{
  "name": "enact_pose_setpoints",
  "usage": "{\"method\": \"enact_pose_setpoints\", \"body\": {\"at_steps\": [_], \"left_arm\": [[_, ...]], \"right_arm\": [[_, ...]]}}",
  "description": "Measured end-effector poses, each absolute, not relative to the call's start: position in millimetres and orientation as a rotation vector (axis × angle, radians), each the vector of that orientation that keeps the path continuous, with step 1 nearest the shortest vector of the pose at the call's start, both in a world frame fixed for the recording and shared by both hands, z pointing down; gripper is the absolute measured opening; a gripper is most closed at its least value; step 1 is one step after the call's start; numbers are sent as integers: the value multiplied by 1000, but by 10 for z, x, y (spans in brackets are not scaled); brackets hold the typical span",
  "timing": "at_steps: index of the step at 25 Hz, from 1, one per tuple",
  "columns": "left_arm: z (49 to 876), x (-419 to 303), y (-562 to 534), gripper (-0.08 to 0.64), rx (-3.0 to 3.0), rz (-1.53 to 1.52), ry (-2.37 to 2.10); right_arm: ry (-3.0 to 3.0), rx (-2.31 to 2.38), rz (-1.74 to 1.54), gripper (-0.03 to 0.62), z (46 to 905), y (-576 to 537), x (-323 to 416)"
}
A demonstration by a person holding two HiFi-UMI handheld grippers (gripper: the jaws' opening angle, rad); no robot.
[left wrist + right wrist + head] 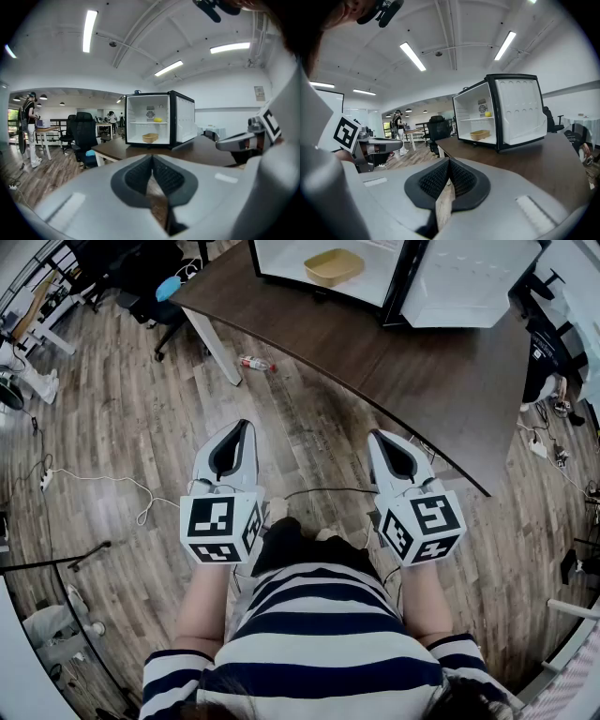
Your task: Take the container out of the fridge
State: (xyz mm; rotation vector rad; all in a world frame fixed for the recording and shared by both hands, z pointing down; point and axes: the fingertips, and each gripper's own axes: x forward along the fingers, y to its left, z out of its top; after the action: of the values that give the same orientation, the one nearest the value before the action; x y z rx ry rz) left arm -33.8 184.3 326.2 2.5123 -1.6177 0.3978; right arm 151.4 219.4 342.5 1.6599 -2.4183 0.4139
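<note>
A small white fridge (319, 268) stands open on the dark wooden table (422, 381), its door (520, 110) swung to the right. A tan container (334, 266) sits on the fridge's bottom shelf, also visible as the tan container (150, 137) and the tan container (480, 134). A yellow item (158, 120) rests on the upper shelf. My left gripper (246, 426) and right gripper (377, 437) are held low in front of the striped shirt, well short of the table. Both are shut with nothing between the pads.
The table's front edge (309, 371) runs diagonally between me and the fridge. A plastic bottle (255, 363) and cables (94, 479) lie on the wood floor. Black office chairs (84, 133) stand left of the table. A person (29, 126) stands far off by desks.
</note>
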Motion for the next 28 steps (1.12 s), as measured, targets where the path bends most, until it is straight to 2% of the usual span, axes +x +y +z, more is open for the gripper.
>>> {"method": "enact_pose_setpoints", "body": {"at_steps": [17,28], "left_arm": [[3383,-326,1903,0,2458,435,-1659],[3310,-640,1545,0,2451,432,-1635]], "right_arm": [[-2488,1570,467,-2,3570,2160,1475],[-2471,1539,474,-2,3511,1763,1084]]}}
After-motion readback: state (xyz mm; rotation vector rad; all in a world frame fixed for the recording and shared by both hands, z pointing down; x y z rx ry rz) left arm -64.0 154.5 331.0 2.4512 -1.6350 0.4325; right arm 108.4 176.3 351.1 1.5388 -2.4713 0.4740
